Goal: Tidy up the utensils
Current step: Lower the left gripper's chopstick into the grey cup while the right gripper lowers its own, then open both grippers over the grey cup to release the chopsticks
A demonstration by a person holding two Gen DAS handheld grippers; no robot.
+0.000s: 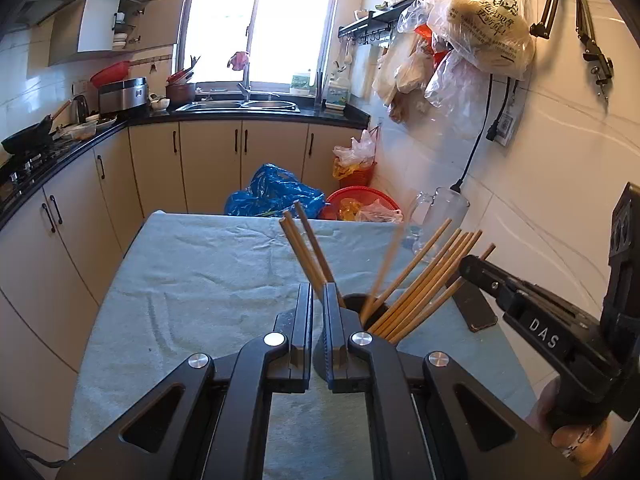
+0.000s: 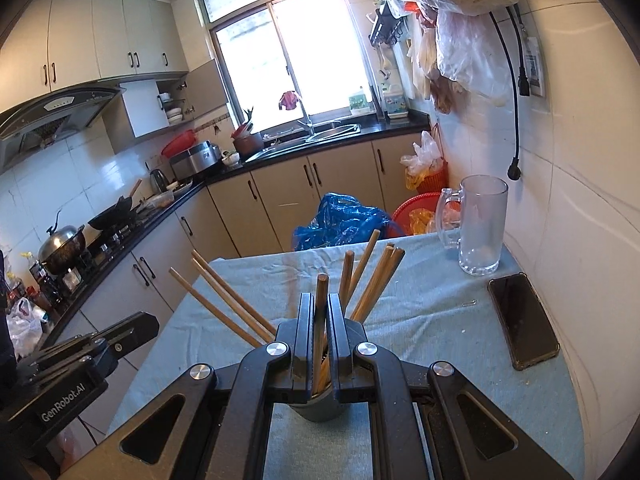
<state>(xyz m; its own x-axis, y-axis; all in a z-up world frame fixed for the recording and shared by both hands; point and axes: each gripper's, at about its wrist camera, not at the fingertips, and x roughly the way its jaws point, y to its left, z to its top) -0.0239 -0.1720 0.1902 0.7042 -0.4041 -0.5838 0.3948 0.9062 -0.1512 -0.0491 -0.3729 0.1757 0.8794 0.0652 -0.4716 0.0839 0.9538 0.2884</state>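
**Two closed grippers, each pinching wooden chopsticks over a dark holder**

Several slim, round wooden chopsticks (image 1: pixel 424 280) stand in a dark cylindrical holder (image 2: pixel 320 408) on a table spread with a wrinkled pale blue cloth (image 1: pixel 200 280). Their long axes fan upward and lean to the right in the left wrist view.

The left gripper (image 1: pixel 319 292), black and hard-edged, has its jaws pressed together on a small bunch of chopsticks (image 1: pixel 304 240) that rises from the fingertips and tilts up and leftward. It points downward at the table, just left of the holder.

The right gripper (image 2: pixel 320 308) is likewise squeezed shut on a single chopstick (image 2: pixel 322 292), which stands nearly upright with its lower end inside the holder. A hand (image 1: pixel 576 436) grasps this gripper's handle at the lower right.

Beyond the holder, near the white tiled wall, a clear glass mug (image 2: pixel 480 228) stands upright beside a flat black phone (image 2: pixel 520 320).
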